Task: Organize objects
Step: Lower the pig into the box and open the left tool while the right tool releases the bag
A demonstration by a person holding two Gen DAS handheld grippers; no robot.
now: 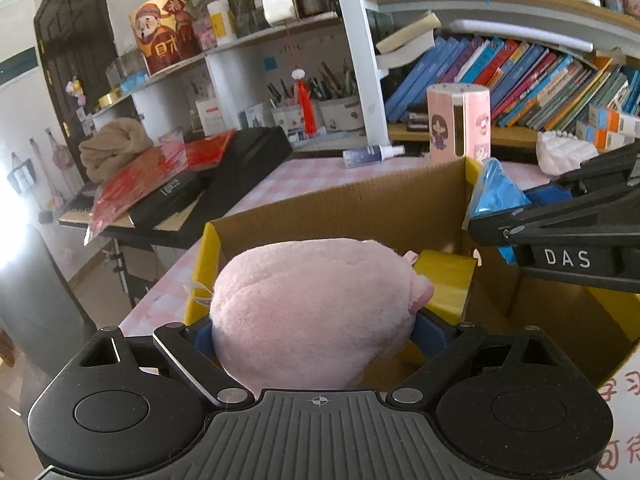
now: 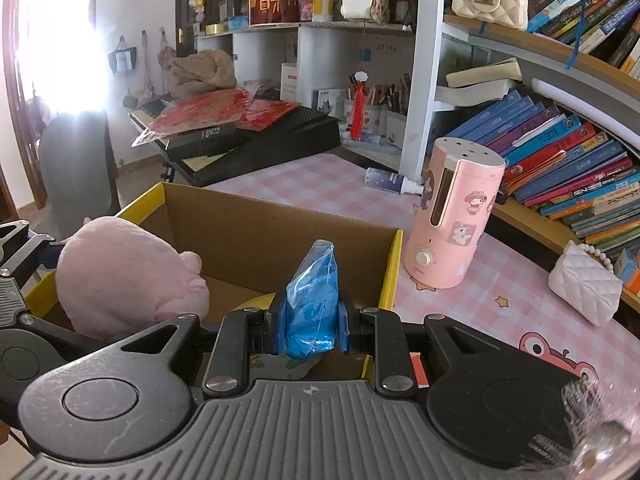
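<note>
Your left hand-held gripper [image 1: 316, 330] is clamped on a pink plush toy [image 1: 316, 304], its blue pads pressed into the toy's sides, and the toy bulges well out beyond the fingers. You hold it over the near-left part of an open cardboard box [image 1: 360, 204] with yellow-taped edges, above the box's interior. In the right wrist view the same toy sits at the box's left side, level with its rim.

Your right hand-held gripper [image 2: 308, 330] is closed tight on a blue plastic packet [image 2: 312, 300], which stands upright between the blue pads and sticks up past them. It hangs over the near-right part of the box, inside the line of the yellow right-hand edge. From the left wrist view you can see this gripper reaching in over the box's right wall with the packet at its tip.

The box stands on the pink checked tabletop [image 2: 304, 180]. Just beside the box's far-right corner stands a pink cylindrical appliance [image 2: 456, 216] with cartoon stickers, upright. A small spray bottle [image 2: 390, 181] lies on its side near the tabletop's far edge, below the bookshelf. A white quilted purse [image 2: 584, 284] with a bead handle rests at the right edge of the tabletop, well apart from the box.
</note>
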